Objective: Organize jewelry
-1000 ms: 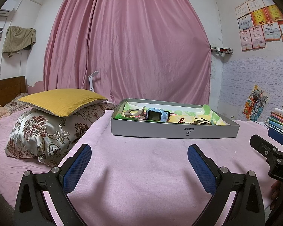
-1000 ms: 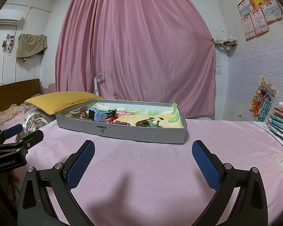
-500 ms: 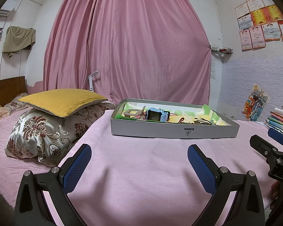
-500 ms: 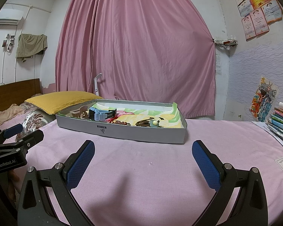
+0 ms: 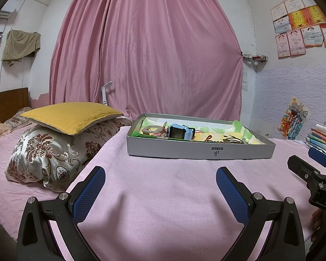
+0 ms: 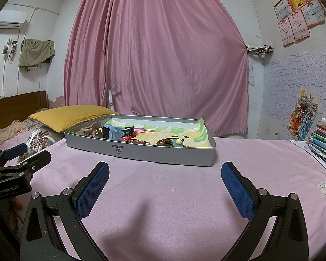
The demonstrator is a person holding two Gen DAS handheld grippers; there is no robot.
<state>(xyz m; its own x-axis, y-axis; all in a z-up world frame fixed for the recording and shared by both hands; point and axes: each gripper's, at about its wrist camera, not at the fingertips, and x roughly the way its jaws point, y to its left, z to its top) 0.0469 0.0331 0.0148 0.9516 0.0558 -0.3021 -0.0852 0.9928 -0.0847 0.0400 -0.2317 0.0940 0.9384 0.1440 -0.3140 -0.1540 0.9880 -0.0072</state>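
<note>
Jewelry tray (image 6: 163,155) w/ blue watch (image 6: 114,131), left tongs (image 5: 159,179) & right tongs (image 6: 165,176) spread wide, empty, "GenRobot.AI" label.

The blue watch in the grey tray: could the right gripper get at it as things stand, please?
Probably yes: the right gripper is open and empty, only bare pink bedspread lies between, and the blue watch sits uncovered atop the open grey tray.

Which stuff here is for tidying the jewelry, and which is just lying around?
For the job: grey tray, blue watch, hair claw, brown cord with green bead.
Just lying about: yellow pillow, floral pillow, book stack.
</note>
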